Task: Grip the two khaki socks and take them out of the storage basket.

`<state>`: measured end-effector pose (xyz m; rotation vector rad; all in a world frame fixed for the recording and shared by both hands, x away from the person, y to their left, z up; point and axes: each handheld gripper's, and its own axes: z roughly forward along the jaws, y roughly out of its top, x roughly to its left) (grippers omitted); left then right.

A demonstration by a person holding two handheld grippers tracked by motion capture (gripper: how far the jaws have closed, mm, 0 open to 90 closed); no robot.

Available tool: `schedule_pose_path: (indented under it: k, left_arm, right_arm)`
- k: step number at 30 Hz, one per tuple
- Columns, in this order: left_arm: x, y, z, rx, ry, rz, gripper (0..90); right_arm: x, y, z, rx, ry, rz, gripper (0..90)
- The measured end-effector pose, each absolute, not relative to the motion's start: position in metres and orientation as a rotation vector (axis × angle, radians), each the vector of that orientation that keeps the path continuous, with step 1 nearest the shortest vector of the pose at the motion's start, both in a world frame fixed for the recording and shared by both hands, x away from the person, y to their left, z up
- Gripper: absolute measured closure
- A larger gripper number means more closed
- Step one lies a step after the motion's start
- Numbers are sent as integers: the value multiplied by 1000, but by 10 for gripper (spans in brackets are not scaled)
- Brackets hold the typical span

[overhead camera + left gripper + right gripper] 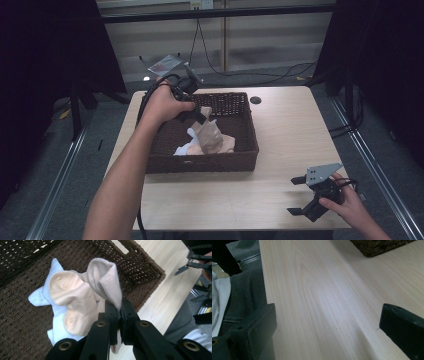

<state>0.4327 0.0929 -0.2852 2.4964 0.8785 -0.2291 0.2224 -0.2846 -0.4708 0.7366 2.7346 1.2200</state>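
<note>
A dark brown wicker basket [240,161] [140,267] stands on the light wooden table [280,130]. Inside lies a small heap of socks: a peach one [72,297] over a pale blue one [40,298]. My left gripper [200,116] [119,308] is shut on a beige ribbed sock [210,132] [106,280], holding it up by its edge over the basket's middle. My right gripper [299,196] [327,325] rests low near the table's front right corner, its jaws wide open over bare wood.
A round cable hole [256,100] sits in the table behind the basket. A corner of the basket [382,247] is seen far off in the right gripper view. Dark curtains flank the table, and cables [235,70] trail on the floor behind it.
</note>
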Motion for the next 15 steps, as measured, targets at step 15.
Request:
schedule_pose_path:
  k: [15]
  left_arm:
    - [423, 88, -251, 2483, 818, -248, 862]
  right_arm:
    - [223, -285, -470, 734, 2728, 1225, 9]
